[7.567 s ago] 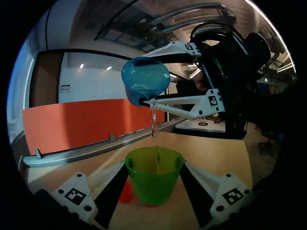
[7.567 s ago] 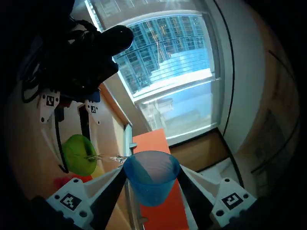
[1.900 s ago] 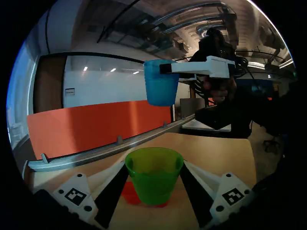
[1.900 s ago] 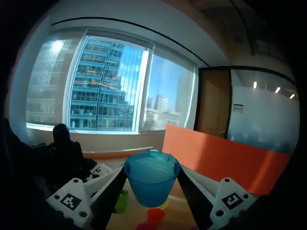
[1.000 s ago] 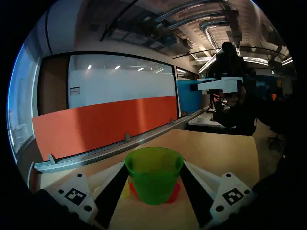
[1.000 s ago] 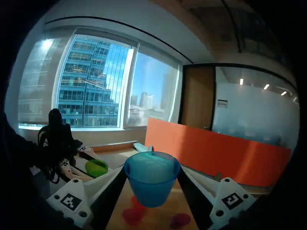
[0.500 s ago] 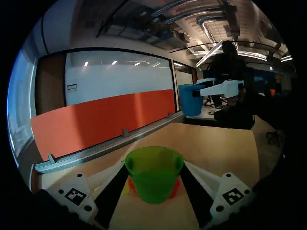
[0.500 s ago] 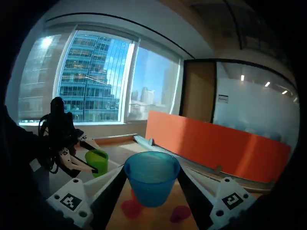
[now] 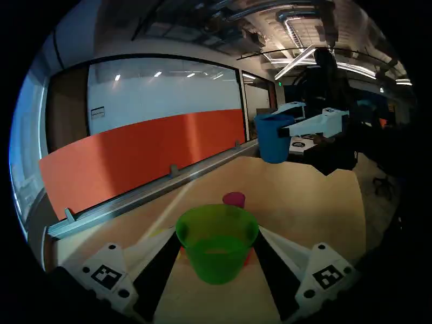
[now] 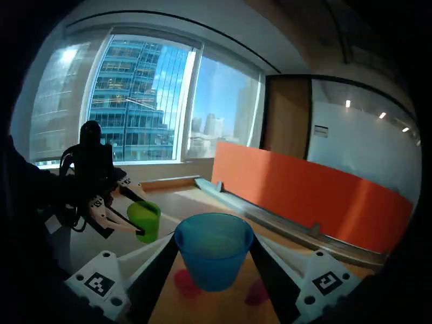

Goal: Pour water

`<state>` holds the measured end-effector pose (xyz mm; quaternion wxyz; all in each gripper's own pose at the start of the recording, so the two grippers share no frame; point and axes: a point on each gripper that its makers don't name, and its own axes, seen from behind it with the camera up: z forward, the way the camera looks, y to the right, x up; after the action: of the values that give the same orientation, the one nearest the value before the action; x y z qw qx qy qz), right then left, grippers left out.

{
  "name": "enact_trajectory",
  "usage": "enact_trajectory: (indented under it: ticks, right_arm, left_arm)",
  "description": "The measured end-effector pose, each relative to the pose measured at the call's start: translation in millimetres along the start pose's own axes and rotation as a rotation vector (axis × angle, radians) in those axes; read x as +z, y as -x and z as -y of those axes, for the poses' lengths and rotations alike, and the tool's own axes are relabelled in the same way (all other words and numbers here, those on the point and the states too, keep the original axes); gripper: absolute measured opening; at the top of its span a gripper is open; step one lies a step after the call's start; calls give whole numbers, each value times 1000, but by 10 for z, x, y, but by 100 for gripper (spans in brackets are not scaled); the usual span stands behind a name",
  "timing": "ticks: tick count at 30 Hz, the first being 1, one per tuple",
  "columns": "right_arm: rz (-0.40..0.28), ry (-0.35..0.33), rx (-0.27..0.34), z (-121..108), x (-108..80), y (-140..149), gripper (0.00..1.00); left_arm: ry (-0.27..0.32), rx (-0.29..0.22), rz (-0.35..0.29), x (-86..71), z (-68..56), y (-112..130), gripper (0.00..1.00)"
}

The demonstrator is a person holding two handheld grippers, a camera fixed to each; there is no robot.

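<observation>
The left gripper (image 9: 217, 236) is clamped on the green cup (image 9: 217, 256), with both fingers pressed to its sides. The cup is upright. A pale line low inside its wall may be water, but the tint leaves that unsure. The cup's base covers most of something red (image 9: 248, 260) on the surface (image 9: 308, 200), and its shape cannot be told. Just past the rim stands a small pink cup (image 9: 234, 199).

The right gripper (image 10: 214, 237) grips the blue cup (image 10: 214, 262) the same way, upright. Whether this cup holds water is hard to make out. The cup and the fingers cut off two red patches (image 10: 185, 283) on the surface.

The left gripper view shows the blue cup side-on, farther off before the orange panel (image 9: 140, 151). I cannot tell whether its base touches the surface. The right gripper view shows the green cup side-on near the window (image 10: 146, 102). The hand behind it is a dark silhouette.
</observation>
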<state>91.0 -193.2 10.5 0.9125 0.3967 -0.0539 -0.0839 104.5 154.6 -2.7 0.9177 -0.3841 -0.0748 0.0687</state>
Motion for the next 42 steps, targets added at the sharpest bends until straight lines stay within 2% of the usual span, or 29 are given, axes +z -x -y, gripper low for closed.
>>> enact_trajectory:
  ticks: [18,30,42]
  right_arm:
    - [122,-48,-5,42,68,546,92]
    - [222,-87,12,99,119,1000,93]
    - [292,-108,42,148,199,1374,93]
  left_arm:
    - [21,-7,108,146,11,363,87]
    - [35,-2,163,185,-4,570,87]
    - [49,-12,212,267,-22,823,87]
